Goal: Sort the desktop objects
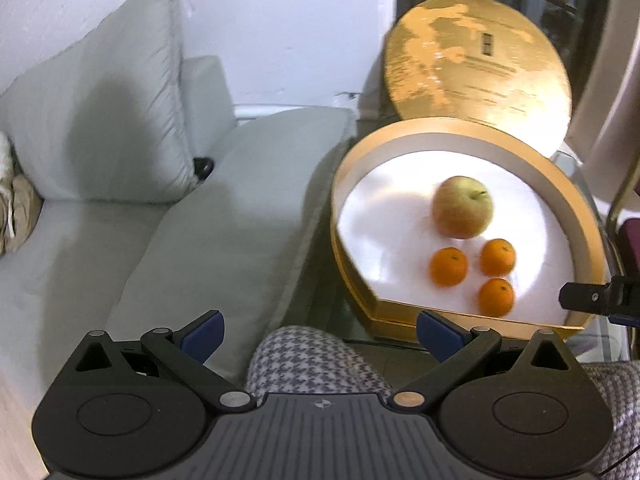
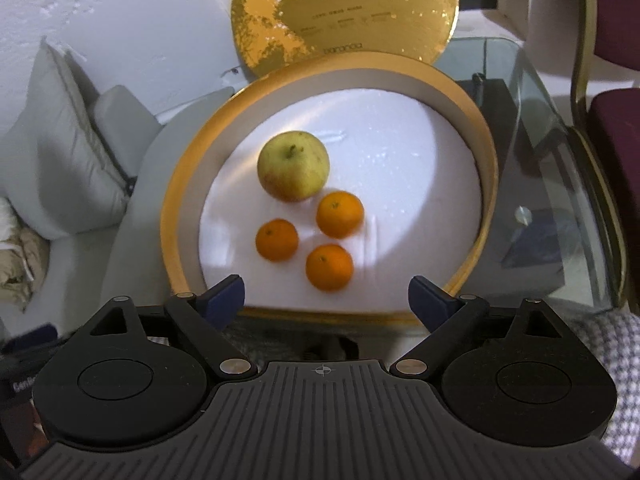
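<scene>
In round gold box [image 2: 486, 184], smooth apple [image 2: 293, 166], three dimpled oranges [image 2: 340, 214]

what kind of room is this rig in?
Likely a home living room: a grey sofa with a cushion beside a glass table, and a round gold box of fruit on it.

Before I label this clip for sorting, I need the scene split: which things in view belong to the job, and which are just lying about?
Part of the job:
- apple
- three oranges
- round gold box
- gold lid, propped behind the box

Just lying about:
- grey cushions
- glass table
- dark red chair
</scene>
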The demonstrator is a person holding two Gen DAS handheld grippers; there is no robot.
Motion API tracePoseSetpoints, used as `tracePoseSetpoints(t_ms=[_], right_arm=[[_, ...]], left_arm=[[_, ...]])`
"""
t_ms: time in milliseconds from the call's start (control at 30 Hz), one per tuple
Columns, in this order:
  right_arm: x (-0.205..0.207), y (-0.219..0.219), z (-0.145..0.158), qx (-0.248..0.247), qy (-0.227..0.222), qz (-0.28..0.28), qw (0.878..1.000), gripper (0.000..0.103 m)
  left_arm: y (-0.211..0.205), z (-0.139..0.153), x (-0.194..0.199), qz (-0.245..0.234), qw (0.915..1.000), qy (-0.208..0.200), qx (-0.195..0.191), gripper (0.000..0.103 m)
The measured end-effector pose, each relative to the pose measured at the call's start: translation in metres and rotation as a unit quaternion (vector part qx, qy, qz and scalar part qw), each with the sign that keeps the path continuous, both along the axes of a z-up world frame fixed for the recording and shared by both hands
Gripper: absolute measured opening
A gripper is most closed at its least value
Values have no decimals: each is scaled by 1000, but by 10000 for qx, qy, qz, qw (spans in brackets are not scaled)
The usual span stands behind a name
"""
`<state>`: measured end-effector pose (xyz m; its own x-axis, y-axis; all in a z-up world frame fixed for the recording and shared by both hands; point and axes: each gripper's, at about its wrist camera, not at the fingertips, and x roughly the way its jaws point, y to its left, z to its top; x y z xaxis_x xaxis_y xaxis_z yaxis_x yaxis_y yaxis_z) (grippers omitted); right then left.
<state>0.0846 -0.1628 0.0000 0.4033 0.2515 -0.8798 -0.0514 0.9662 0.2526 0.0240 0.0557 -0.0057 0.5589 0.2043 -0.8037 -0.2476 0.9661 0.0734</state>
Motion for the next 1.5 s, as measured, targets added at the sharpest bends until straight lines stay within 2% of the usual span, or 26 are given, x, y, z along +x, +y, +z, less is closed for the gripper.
tracePoseSetpoints(t_ms=[433,900,1267,1500], right_arm=[[-43,-44,11,143,-107,-262,9995,93],[-58,-48,21,249,-266,-150,9992,93],[-66,-42,28,205,-347,-34,9992,93],[-69,-47,29,89,-365,9,9993,97]], left_arm=[[-46,11,-16,-575,9970,-94,517,102],[-57,21,-27,-687,9949,-226,698,102],[-60,22,-29,-752,9945,-231,695,102],[-68,20,-27,-824,9935,-176,762,102]])
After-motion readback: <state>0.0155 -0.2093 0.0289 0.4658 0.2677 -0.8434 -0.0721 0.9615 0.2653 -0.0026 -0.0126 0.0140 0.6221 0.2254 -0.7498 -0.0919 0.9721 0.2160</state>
